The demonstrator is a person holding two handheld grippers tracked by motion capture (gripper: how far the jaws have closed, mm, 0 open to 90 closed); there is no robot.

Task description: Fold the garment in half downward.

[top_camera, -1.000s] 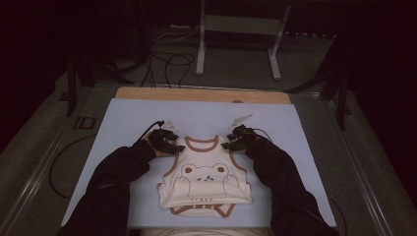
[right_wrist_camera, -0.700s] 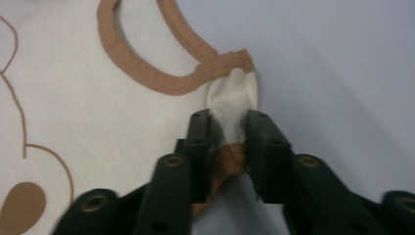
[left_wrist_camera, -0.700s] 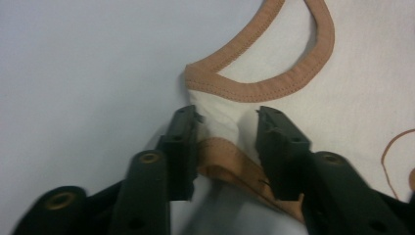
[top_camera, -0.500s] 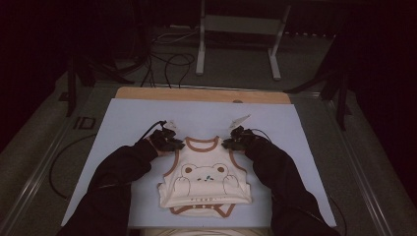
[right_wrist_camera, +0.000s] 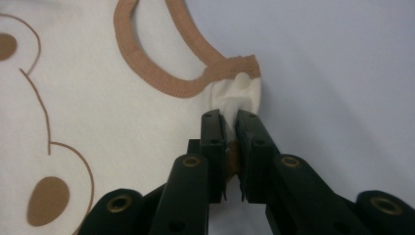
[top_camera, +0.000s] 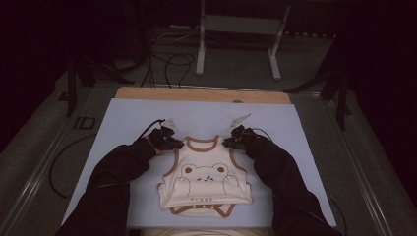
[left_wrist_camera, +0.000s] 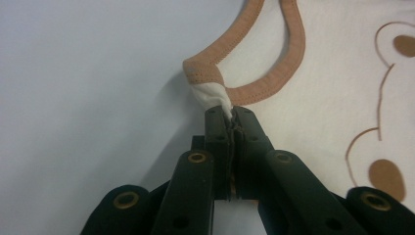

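A cream baby vest (top_camera: 204, 184) with brown trim and a bear face printed on its front lies flat on the pale blue sheet (top_camera: 123, 123) that covers the bench, its neck pointing away from the person and its hem toward them. The left tongs (top_camera: 166, 139) are clamped on the vest's left shoulder strap (left_wrist_camera: 211, 90), the cloth bunched between the closed jaws in the left gripper view. The right tongs (top_camera: 238, 138) are pinched on the other strap (right_wrist_camera: 234, 93), a fold of white cloth caught between jaws that stand slightly apart. Two dark sleeves (top_camera: 118, 172) reach in from the near edge on either side of the vest. A row of small marks below the bear is too small to read. Cables (top_camera: 167, 61) trail across the floor beyond the bench.
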